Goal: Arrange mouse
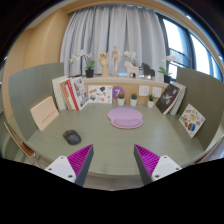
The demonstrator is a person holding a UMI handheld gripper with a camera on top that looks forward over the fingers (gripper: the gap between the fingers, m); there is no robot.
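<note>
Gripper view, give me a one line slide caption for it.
Open hand-held gripper hovers over a green desk, a dark mouse ahead to its left and a purple mouse pad beyond.

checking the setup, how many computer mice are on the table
1: a small dark grey computer mouse on the green table, ahead-left of the open gripper, left of the round purple mouse pad. Others may be hidden.

Mouse (71, 136) on table (110, 145), mat (125, 118) well apart beyond.
</note>
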